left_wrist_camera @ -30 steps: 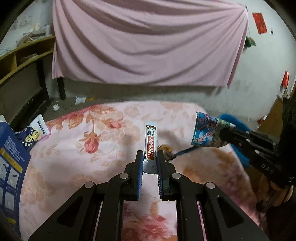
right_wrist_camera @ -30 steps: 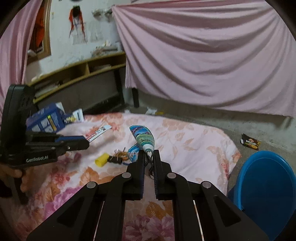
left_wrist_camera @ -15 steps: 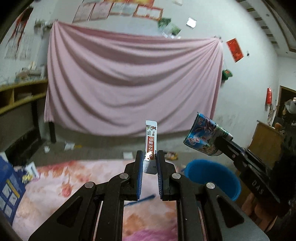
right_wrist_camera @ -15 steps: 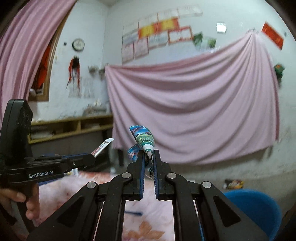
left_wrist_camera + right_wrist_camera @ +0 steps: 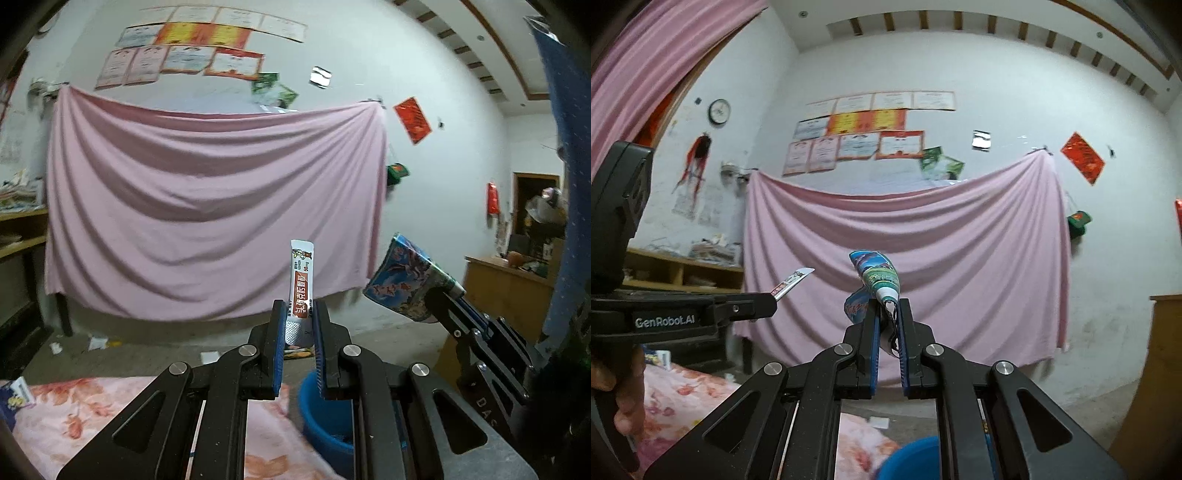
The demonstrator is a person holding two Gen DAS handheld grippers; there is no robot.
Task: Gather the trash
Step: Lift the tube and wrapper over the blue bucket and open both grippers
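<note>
Left gripper (image 5: 299, 325): I had its fingers pinching the narrow white-and-red foil sachet (image 5: 300, 282) by its bottom end, upright above the round blue plastic bucket (image 5: 325, 421).
Right gripper (image 5: 886, 325): fingers clamped the crumpled blue printed wrapper (image 5: 877, 275).
Handling: both looked light, limp and slippery; I judged edge grips best.

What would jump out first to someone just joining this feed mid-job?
The big pink cloth sheet draped across the far wall fills both views. In front of it, the left claw is shut on a narrow white-and-red paper sachet standing upright, and the right claw is shut on a crumpled blue patterned wrapper. Below the claws, a round blue plastic bucket sits beside the pink floral bedspread.
</note>
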